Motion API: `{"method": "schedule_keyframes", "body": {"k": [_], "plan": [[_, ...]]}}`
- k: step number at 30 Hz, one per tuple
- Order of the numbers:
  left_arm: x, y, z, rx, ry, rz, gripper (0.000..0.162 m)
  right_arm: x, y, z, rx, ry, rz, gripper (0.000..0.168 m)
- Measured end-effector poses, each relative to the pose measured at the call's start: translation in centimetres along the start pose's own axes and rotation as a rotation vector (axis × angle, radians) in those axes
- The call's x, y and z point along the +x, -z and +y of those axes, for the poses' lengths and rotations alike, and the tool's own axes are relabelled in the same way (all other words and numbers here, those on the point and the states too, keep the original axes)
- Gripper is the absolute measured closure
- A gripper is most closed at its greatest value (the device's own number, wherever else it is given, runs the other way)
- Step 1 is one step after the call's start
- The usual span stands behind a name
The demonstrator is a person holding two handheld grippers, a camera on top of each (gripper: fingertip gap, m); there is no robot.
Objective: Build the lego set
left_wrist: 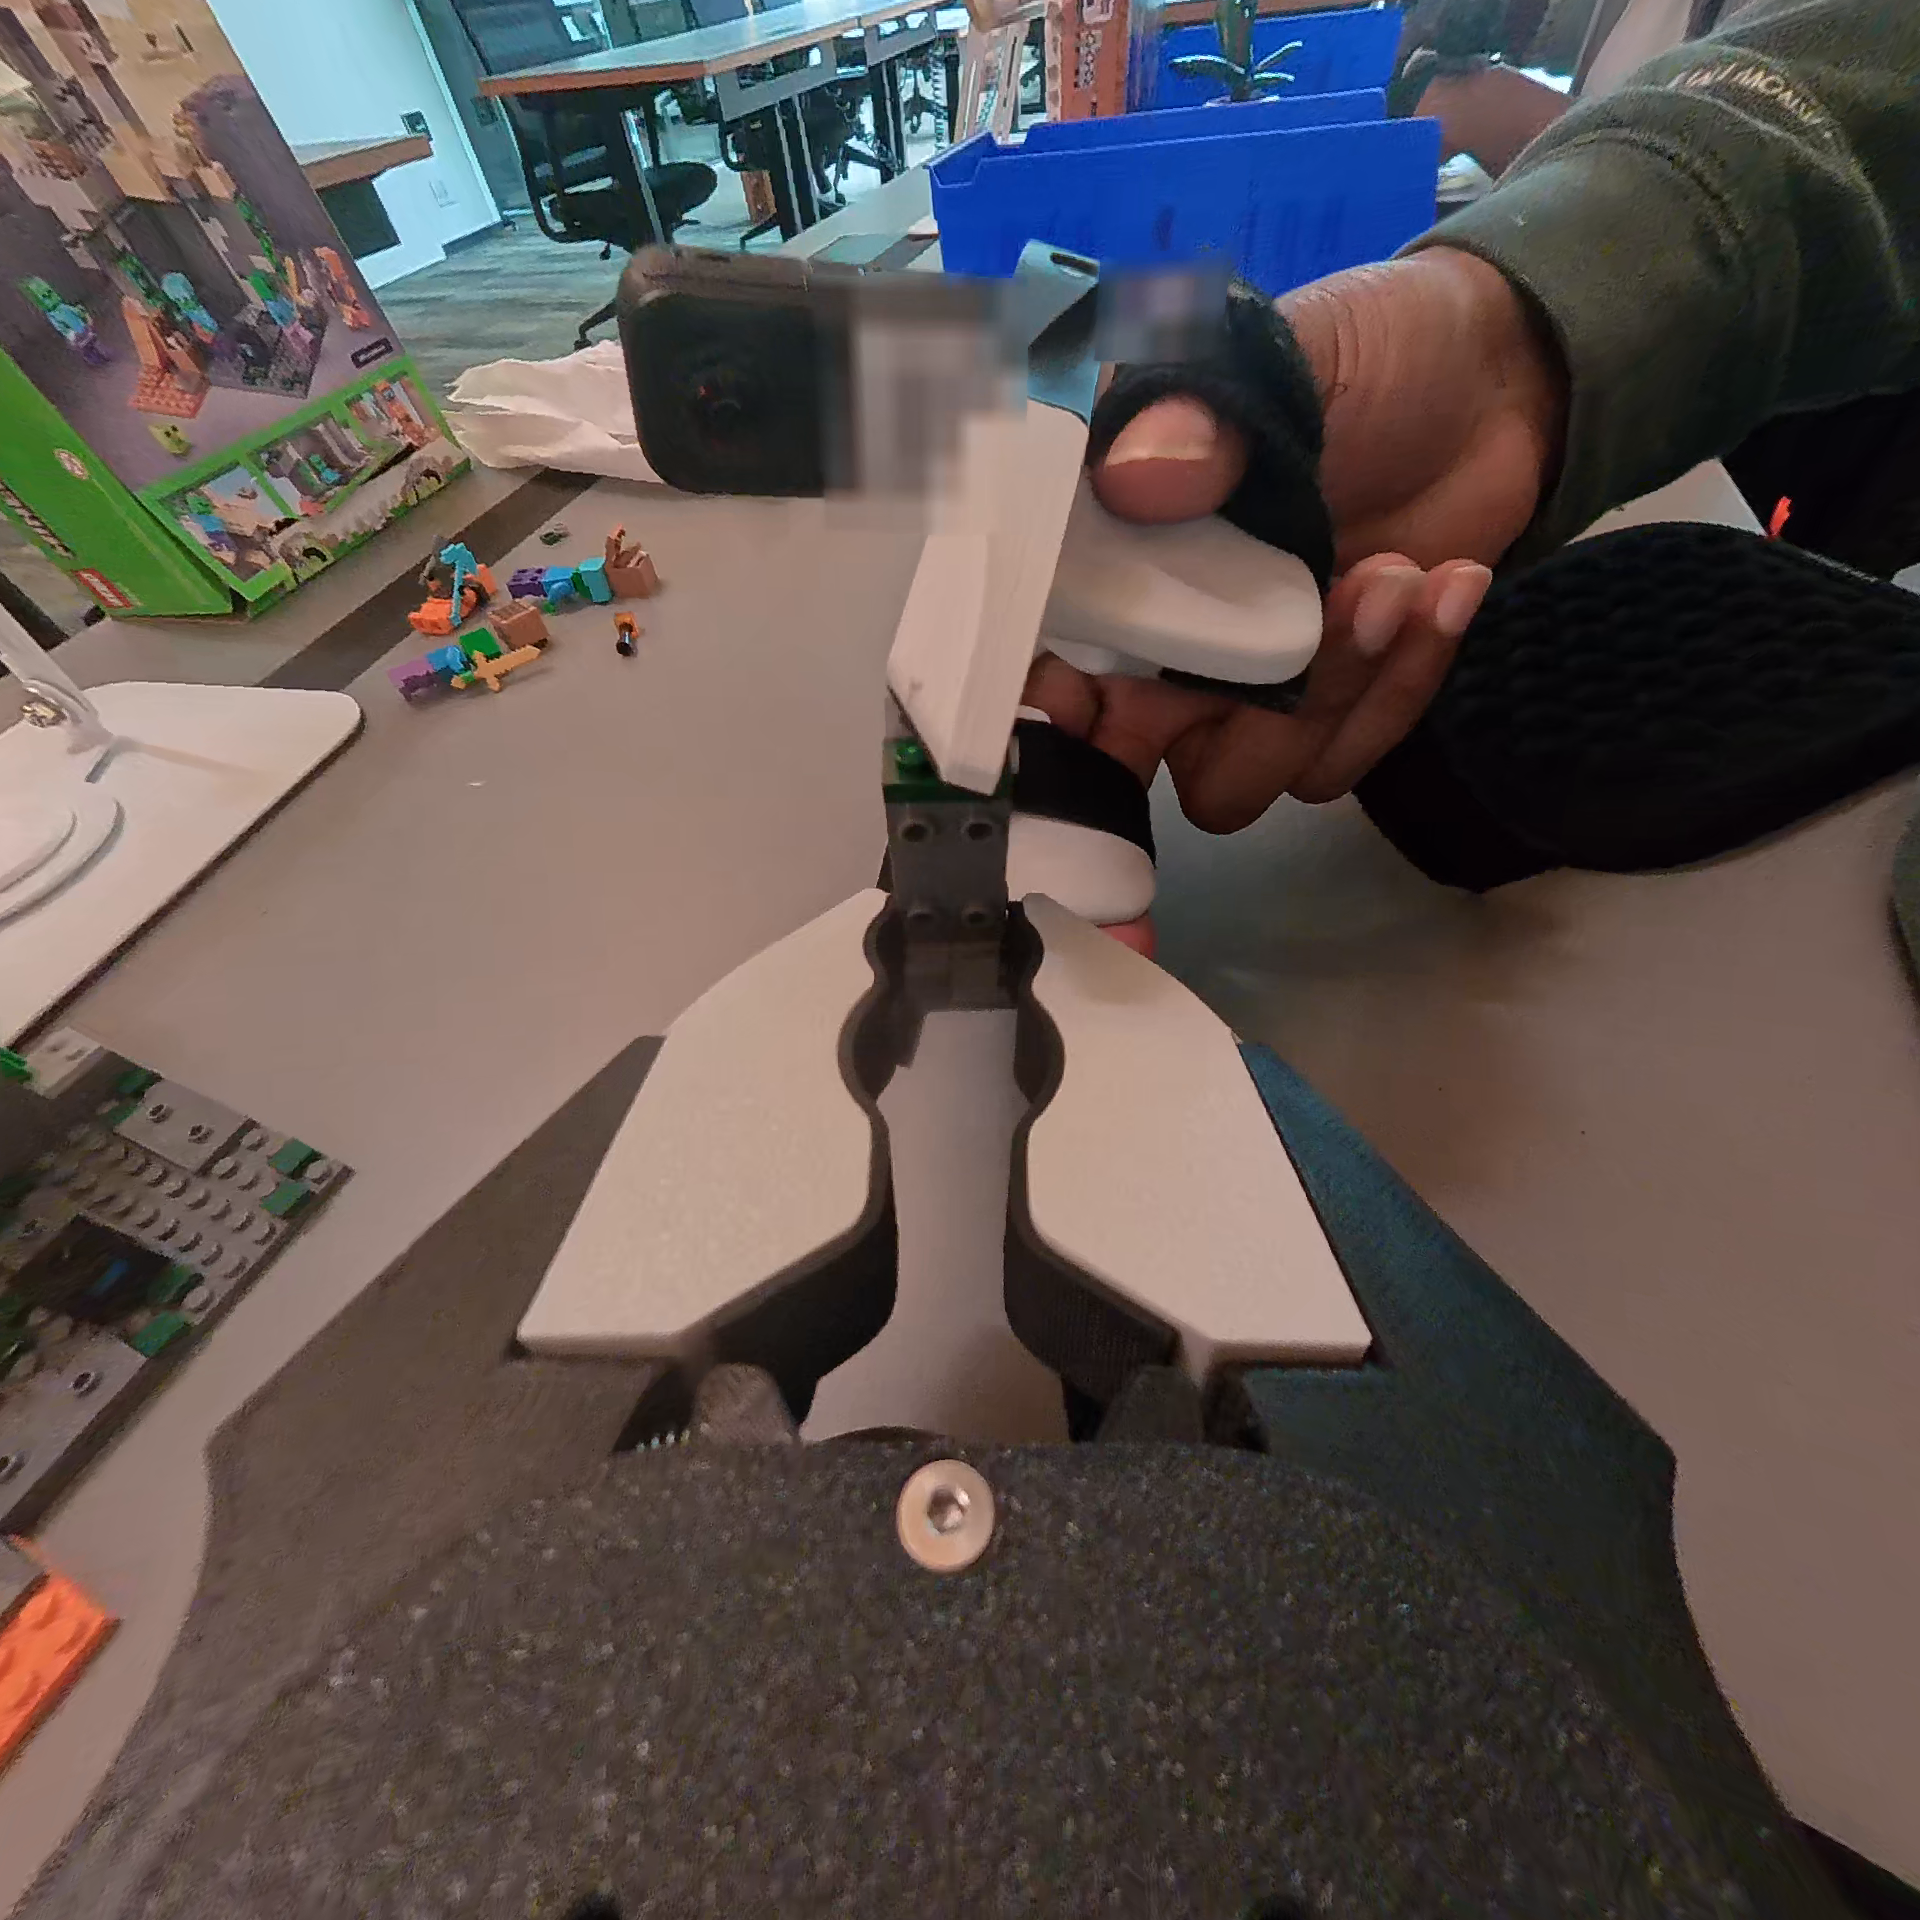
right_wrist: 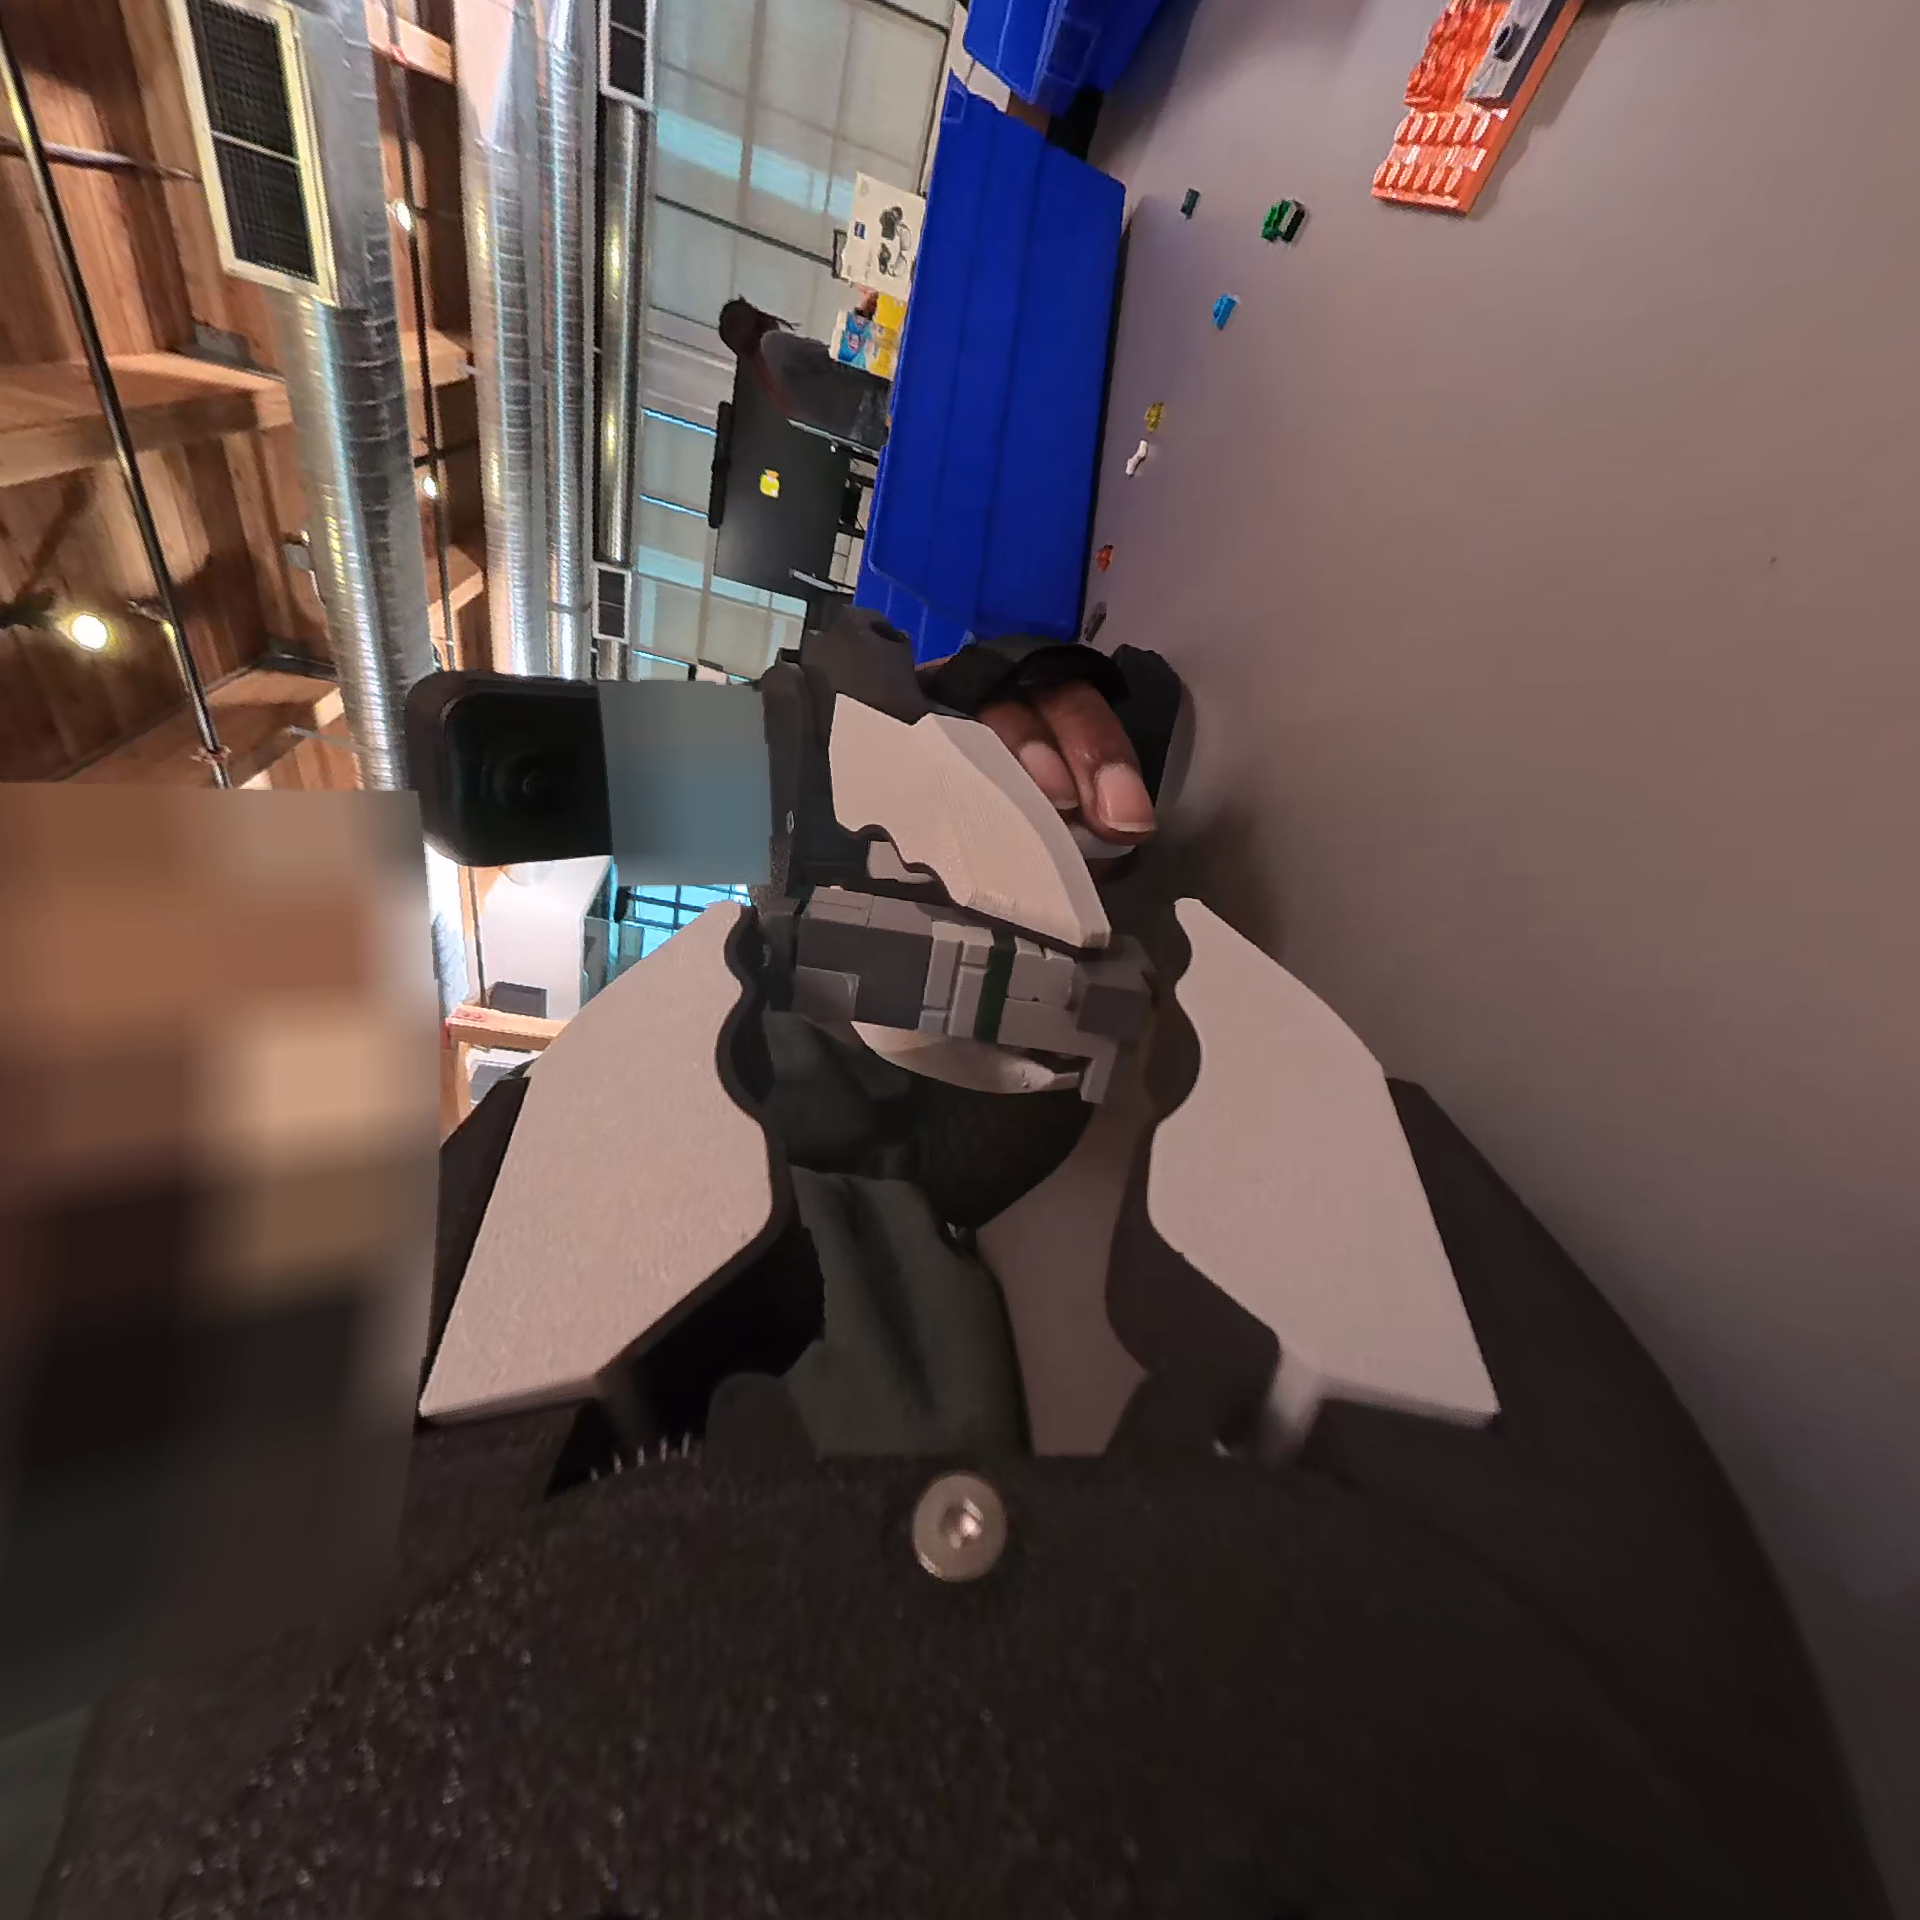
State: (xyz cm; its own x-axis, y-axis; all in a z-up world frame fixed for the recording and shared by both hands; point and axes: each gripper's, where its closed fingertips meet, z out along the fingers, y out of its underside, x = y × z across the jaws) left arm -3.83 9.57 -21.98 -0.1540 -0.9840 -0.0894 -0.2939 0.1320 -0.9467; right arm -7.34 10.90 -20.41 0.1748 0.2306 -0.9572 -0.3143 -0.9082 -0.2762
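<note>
A small grey lego assembly (left_wrist: 948, 862) with a green plate at its top end is held above the grey table (left_wrist: 520, 935). My left gripper (left_wrist: 951, 920) is shut on its lower end. My right gripper (right_wrist: 961, 961) comes in across it. Its jaws stand wide, one at each end of the assembly (right_wrist: 935, 982), and appear to clamp it lengthwise. In the left wrist view one of the right gripper's fingers (left_wrist: 977, 623) presses on the green top. In the right wrist view the left gripper's fingers (right_wrist: 966, 821) pinch the assembly's sides.
The lego box (left_wrist: 177, 312) stands at far left, with loose coloured pieces (left_wrist: 520, 613) beside it. A partly built grey baseplate (left_wrist: 135, 1195) and a white stand base (left_wrist: 156, 748) lie at left. Blue bins (left_wrist: 1195, 177) stand behind. An orange build (right_wrist: 1455, 135) and small scattered pieces (right_wrist: 1283, 218) lie on the table. Only a small space, under 4 cm, lies between the two pairs of fingers. The partly built grey baseplate (left_wrist: 135, 1195) is about equally far from each gripper, around 20 cm.
</note>
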Motion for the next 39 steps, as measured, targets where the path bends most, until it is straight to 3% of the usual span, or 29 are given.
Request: {"method": "schedule_keyframes", "body": {"k": [17,20,22,31,34,39], "plan": [[0.9,0.2,-1.4,0.032,-0.132,-0.018,0.143,-1.7,0.6,0.5,0.077,0.035,-0.107,0.097],[0.8,0.1,-1.3,0.023,-0.184,-0.047,0.143,-2.6,0.7,0.1,0.089,0.020,-0.147,0.079],[1.0,0.1,-1.4,0.025,-0.183,-0.041,0.144,-2.7,0.7,0.0,0.092,0.017,-0.148,0.078],[0.8,0.2,-1.7,0.028,-0.243,-0.091,0.143,-2.2,0.7,1.1,0.075,0.037,-0.125,0.086],[0.7,0.3,-1.9,0.030,-0.282,-0.120,0.143,-2.5,0.6,1.1,0.089,0.065,-0.140,0.099],[0.9,0.8,-3.0,0.055,-0.435,-0.211,0.144,-3.4,0.6,1.6,0.078,0.243,-0.114,0.095]]}}
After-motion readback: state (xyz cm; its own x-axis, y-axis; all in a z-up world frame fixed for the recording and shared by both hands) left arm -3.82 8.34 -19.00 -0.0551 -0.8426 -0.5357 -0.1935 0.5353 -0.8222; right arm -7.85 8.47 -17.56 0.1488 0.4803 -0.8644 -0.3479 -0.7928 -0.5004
